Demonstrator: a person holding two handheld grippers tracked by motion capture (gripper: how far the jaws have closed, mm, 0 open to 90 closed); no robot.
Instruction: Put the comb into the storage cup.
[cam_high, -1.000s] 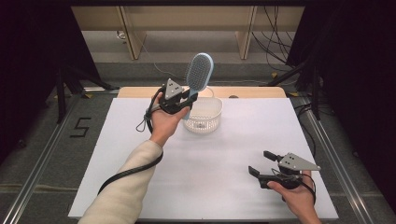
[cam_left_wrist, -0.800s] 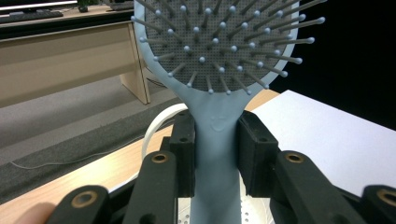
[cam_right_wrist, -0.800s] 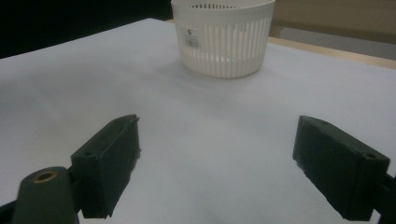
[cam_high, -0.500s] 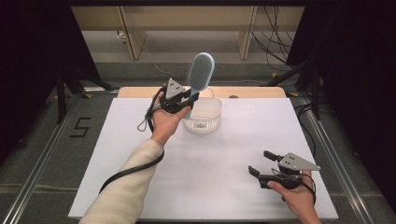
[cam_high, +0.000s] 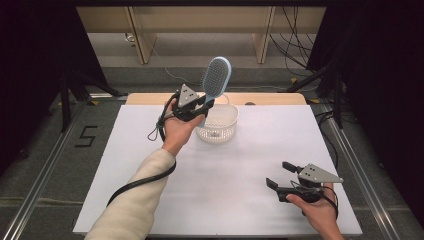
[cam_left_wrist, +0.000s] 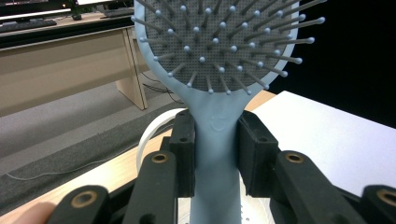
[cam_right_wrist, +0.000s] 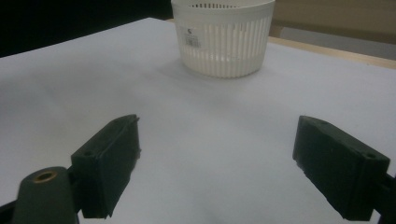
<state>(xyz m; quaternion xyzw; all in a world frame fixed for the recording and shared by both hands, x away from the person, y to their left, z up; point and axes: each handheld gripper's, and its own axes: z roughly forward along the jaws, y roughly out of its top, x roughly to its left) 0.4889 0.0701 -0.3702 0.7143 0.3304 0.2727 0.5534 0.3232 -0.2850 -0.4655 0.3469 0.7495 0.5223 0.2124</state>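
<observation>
Both pads of L gripper clamped on hairbrush handle, head upright above basket.

A white table top sits on a grey floor marked with a black "5". Beyond it stands a light wooden desk with cables trailing beneath. Dark curtains hang at both sides. Metal rails flank the table.

Lt blue hairbrush w/ grey pad, white slotted basket, black claws
</observation>
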